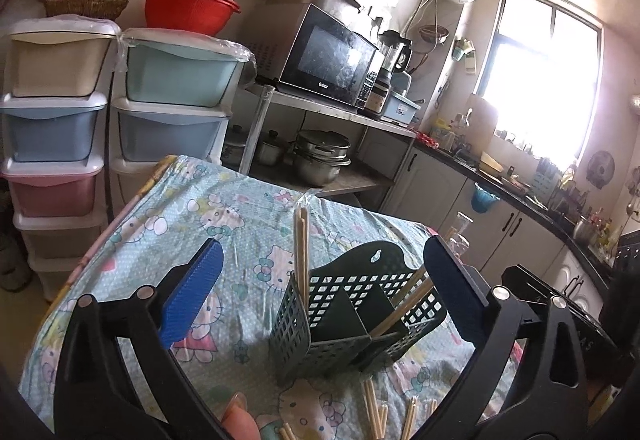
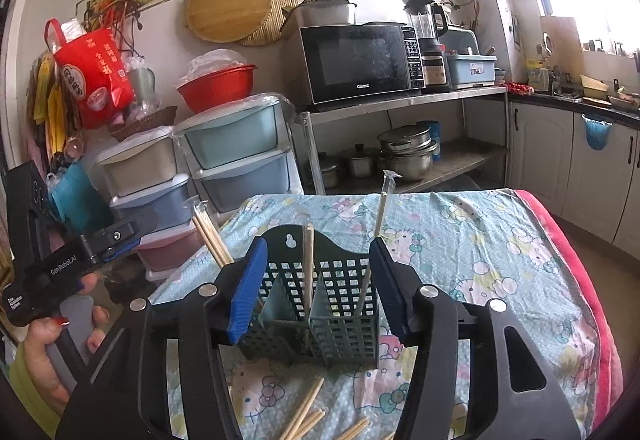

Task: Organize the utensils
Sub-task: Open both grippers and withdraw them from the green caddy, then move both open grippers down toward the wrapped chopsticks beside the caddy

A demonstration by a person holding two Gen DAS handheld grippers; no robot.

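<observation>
Sorting wrapped chopsticks into the dark plastic basket (image 2: 310, 304) on the cloth-covered table (image 2: 480, 252).

Standing beside the table, I see both grippers empty: the left gripper (image 1: 324, 292) has its jaws wide apart around the basket without touching it, and the right gripper (image 2: 318, 292) has its jaws partly open, nothing pressed between them. Some chopsticks (image 2: 307, 268) stand already in the compartments, and loose chopsticks (image 2: 304, 416) lie on the cloth just in front of the basket. They look light, thin and stiff, and the clear wrapper probably makes them slippery, so I would pinch a pair near its middle, across its width. The basket also seems light and may slide if pushed. The near ends of the loose chopsticks are cut off by the frame, and how many remain I cannot tell.
</observation>
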